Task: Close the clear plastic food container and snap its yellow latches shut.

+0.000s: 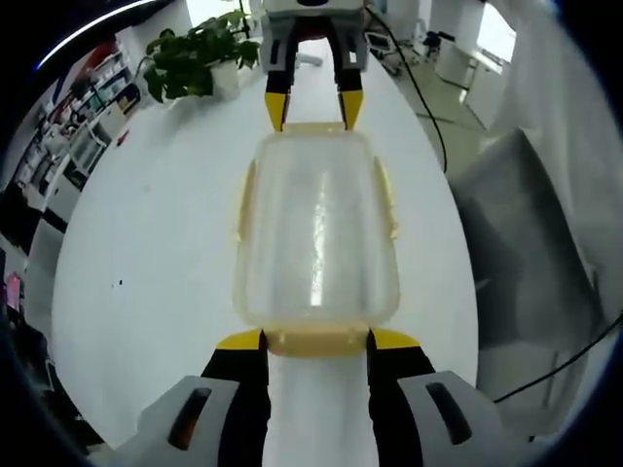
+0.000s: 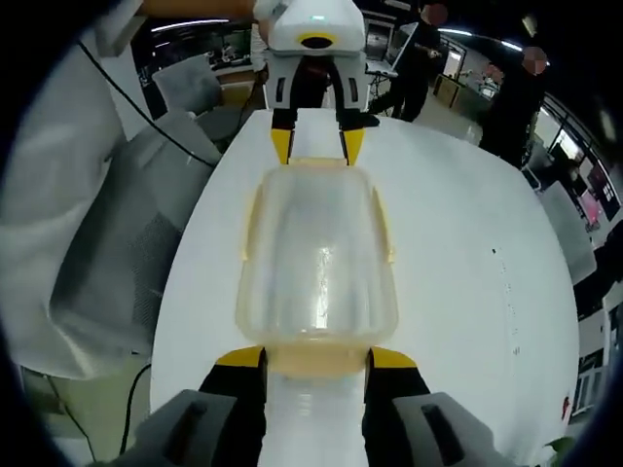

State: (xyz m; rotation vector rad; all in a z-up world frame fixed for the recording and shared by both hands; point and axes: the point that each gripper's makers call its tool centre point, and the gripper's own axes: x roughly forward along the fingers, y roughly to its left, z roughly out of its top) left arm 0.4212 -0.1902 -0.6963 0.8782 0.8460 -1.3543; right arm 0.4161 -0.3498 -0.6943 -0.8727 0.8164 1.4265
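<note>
The box [image 1: 316, 238] lies on the white table [image 1: 146, 253], lid on, long axis running from one gripper to the other. In the left gripper view, a plant [image 1: 195, 60] stands at the far left of the table. Moving toward the middle, the left side latch [image 1: 243, 204] stands out a little from the wall and looks unfastened. At the bottom centre the left gripper [image 1: 316, 341] has its yellow tips set wide, one on each side of the near end latch [image 1: 316, 341], touching or just beside it; they clasp nothing. At the top the right gripper [image 1: 313, 105] meets the far end of the box the same way. The right side latch [image 1: 387, 199] also flares outward.

In the right gripper view the picture mirrors this: box [image 2: 316, 263] in the middle, right gripper [image 2: 316, 362] spread wide at the near end latch [image 2: 316, 362], left gripper [image 2: 316, 141] spread at the far end, and people standing beyond the table at the upper right.

The step in hand appears to be pressing the two end latches down. To do it well, keep the two grippers opposed so the box cannot slide, push each flap down and inward against the rim rather than along the table, and check that the lid sits flat first. The side latches would come after, one at a time, with the other gripper bracing the opposite wall.
</note>
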